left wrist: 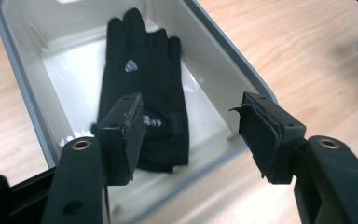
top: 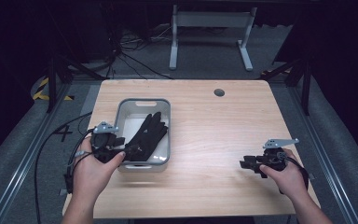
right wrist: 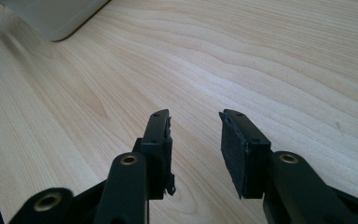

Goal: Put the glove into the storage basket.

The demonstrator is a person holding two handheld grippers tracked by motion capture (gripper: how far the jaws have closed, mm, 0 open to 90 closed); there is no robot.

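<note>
Black glove (top: 148, 134) lies flat in a grey bin (top: 142, 103) on the left half of the worktop (top: 214, 130). Fingers of the glove point to the far end of the bin; cuff sits at the near end, close to the near wall. A small white logo shows on the back of the glove in the left gripper view (left wrist: 142, 93).

Left hand-held gripper (top: 116, 145) is at the bin's near left corner, held in the left hand (top: 93, 170). In the left gripper view (left wrist: 189, 135) its jaws stand wide apart with nothing between them. The left pad (left wrist: 129, 133) hangs over the cuff end of the glove; whether it touches the fabric cannot be told. The right pad (left wrist: 261, 140) is above the bin's near right corner, clear of the glove. Glove lies ahead of the jaws and a little to their left.

Right hand-held gripper (top: 248, 163) is well apart from the bin, over bare worktop on the right, held in the right hand (top: 286, 179). In the right gripper view (right wrist: 196, 149) its jaws are partly open and hold nothing. A corner of the bin (right wrist: 51, 16) shows far off at the upper left of that view.
</note>
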